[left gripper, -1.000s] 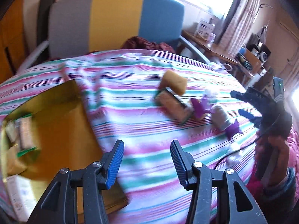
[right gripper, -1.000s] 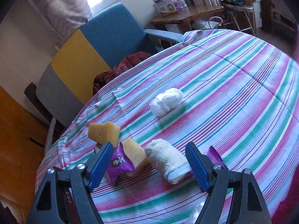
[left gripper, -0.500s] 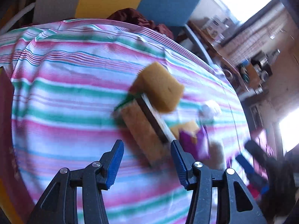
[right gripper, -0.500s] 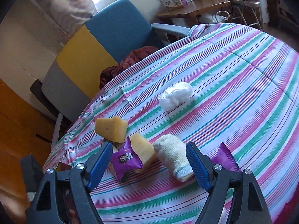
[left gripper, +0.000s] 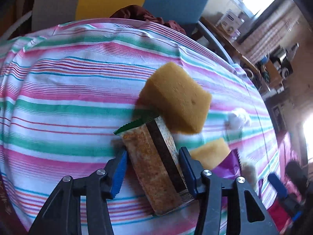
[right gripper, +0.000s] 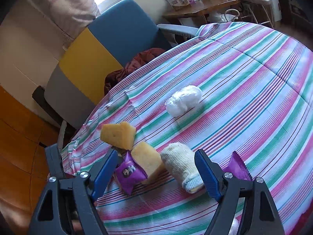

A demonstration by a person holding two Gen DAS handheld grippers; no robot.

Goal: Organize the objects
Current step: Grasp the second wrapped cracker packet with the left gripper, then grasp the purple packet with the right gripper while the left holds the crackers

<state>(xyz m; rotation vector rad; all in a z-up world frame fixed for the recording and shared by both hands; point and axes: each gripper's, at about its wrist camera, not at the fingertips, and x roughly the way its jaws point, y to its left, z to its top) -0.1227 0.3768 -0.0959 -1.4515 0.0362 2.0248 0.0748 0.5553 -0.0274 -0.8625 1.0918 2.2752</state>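
My left gripper (left gripper: 151, 173) is open, with its jaws on either side of a long brown snack packet (left gripper: 156, 166) that lies on the striped tablecloth (left gripper: 68, 98). A yellow sponge (left gripper: 176, 99) leans on the packet's far end. A second sponge (left gripper: 210, 152) and a purple packet (left gripper: 228, 166) lie to its right. My right gripper (right gripper: 156, 173) is open above the second sponge (right gripper: 147, 161), a purple packet (right gripper: 130, 173) and a rolled cream sock (right gripper: 182, 163). Another purple packet (right gripper: 237, 166) lies right of it.
A white wrapped bundle (right gripper: 183, 99) lies farther out on the cloth. A grey, yellow and blue chair (right gripper: 93, 58) with a dark red cloth (right gripper: 137, 62) stands behind the table. A wooden desk (right gripper: 201, 7) with boxes stands at the back.
My left gripper has swung right from the yellow box and come down around the brown snack packet. My right gripper has moved slightly nearer the sponge and sock.
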